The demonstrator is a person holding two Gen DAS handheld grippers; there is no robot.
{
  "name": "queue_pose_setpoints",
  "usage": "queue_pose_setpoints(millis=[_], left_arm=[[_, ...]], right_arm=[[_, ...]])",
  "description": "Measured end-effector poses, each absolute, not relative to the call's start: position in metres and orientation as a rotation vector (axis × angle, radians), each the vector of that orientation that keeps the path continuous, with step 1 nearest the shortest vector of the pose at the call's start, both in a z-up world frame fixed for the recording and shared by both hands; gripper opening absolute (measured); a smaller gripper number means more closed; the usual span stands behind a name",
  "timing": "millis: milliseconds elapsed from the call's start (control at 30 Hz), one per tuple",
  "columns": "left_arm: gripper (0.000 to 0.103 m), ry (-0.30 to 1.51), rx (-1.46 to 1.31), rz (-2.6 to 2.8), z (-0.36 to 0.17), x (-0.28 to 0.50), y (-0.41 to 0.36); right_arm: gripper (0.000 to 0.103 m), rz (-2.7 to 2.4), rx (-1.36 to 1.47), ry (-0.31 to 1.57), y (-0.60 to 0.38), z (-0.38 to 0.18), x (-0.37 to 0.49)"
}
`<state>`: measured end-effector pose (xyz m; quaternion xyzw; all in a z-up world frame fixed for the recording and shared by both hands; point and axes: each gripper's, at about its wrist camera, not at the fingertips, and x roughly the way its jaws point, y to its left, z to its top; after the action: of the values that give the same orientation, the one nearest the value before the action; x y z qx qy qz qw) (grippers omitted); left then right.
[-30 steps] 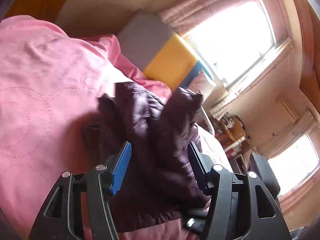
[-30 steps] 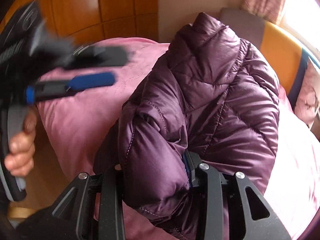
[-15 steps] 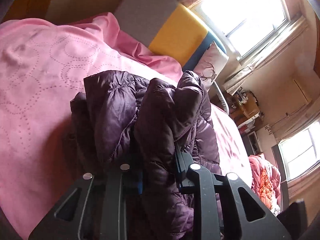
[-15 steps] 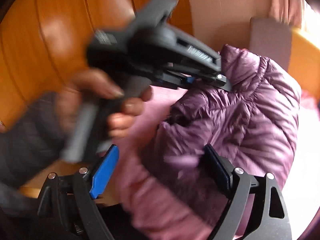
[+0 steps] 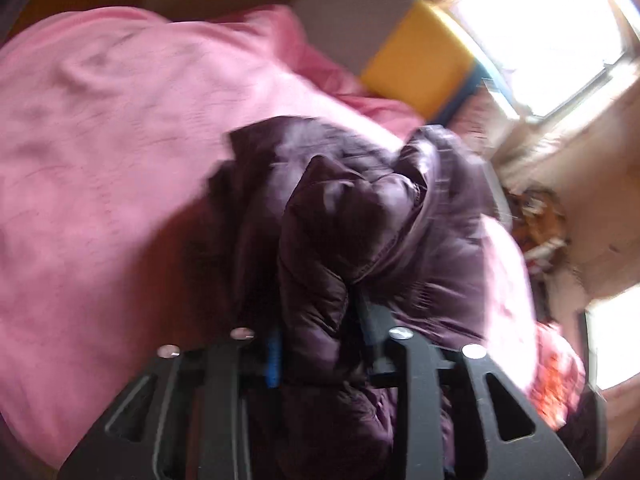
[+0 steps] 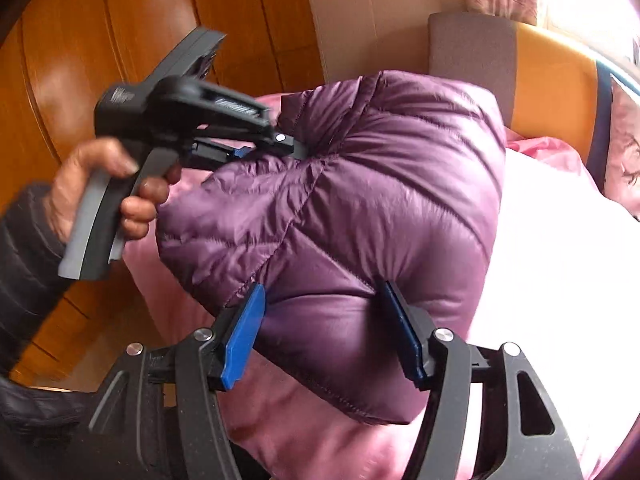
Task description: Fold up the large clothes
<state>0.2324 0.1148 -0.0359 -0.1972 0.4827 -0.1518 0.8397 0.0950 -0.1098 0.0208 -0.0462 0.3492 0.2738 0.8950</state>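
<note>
Since half second ago, left gripper [image 5: 316,344] sinks deeper into purple quilted puffer jacket [image 6: 360,208], jaws easing apart yet pinching fold. Right gripper [image 6: 324,336] closing around jacket's near bulge, pads touching. Jacket bunched on pink stitched bedspread [image 5: 112,152], ahead of both grippers, left gripper at its far-left edge.

pink quilt [image 5: 120,160], yellow cushion [image 5: 416,60], wooden panelling [image 6: 100,40]

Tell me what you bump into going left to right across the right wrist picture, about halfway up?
Dark sleeve → hand holding the left gripper → purple puffer jacket → pink bedding.
</note>
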Motion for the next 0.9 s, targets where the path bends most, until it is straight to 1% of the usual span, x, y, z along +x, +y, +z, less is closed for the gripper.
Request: queue_pose_setpoints(millis=[67,133,167,233,267,300,333,367,400,500,567,633,733,833,900], left_arm=[[0.043,1.031,-0.367,-0.242,-0.048,0.233,0.117],[0.045,1.017,-0.312,-0.200,-0.057,0.231,0.116],[0.048,1.019,-0.319,-0.188,-0.063,0.231,0.118],[0.048,1.023,-0.374,-0.193,-0.072,0.230,0.127],[0.050,1.019,-0.379,-0.191,-0.073,0.228,0.128],[0.053,1.011,-0.356,-0.174,-0.073,0.226,0.128],[0.059,1.001,-0.330,-0.153,-0.071,0.223,0.128],[0.060,0.990,-0.316,-0.145,-0.070,0.220,0.126],[0.060,0.982,-0.323,-0.144,-0.069,0.218,0.128],[0.060,0.954,-0.308,-0.125,-0.065,0.211,0.128],[0.060,0.927,-0.267,-0.109,-0.061,0.207,0.124],[0.060,0.911,-0.253,-0.101,-0.058,0.205,0.120],[0.060,0.891,-0.236,-0.090,-0.055,0.198,0.116],[0.060,0.875,-0.221,-0.081,-0.053,0.199,0.113],[0.060,0.867,-0.214,-0.078,-0.053,0.198,0.111]], right_arm=[[0.061,0.550,-0.158,0.711,-0.095,0.013,0.092],[0.061,0.536,-0.219,0.699,-0.083,0.001,0.091],[0.061,0.532,-0.232,0.698,-0.081,-0.003,0.093],[0.061,0.538,-0.236,0.705,-0.086,-0.006,0.096],[0.061,0.547,-0.239,0.709,-0.090,-0.003,0.096],[0.061,0.561,-0.246,0.718,-0.093,0.000,0.097],[0.062,0.582,-0.252,0.734,-0.095,0.005,0.101],[0.065,0.613,-0.244,0.755,-0.089,0.011,0.107],[0.070,0.653,-0.222,0.776,-0.095,0.017,0.111],[0.075,0.739,-0.101,0.805,-0.122,0.045,0.123],[0.075,0.714,-0.044,0.770,-0.139,0.067,0.136],[0.080,0.675,0.023,0.734,-0.150,0.088,0.158],[0.082,0.579,0.062,0.686,-0.150,0.113,0.199],[0.083,0.540,0.092,0.690,-0.142,0.124,0.240],[0.083,0.498,0.062,0.706,-0.132,0.125,0.259]])
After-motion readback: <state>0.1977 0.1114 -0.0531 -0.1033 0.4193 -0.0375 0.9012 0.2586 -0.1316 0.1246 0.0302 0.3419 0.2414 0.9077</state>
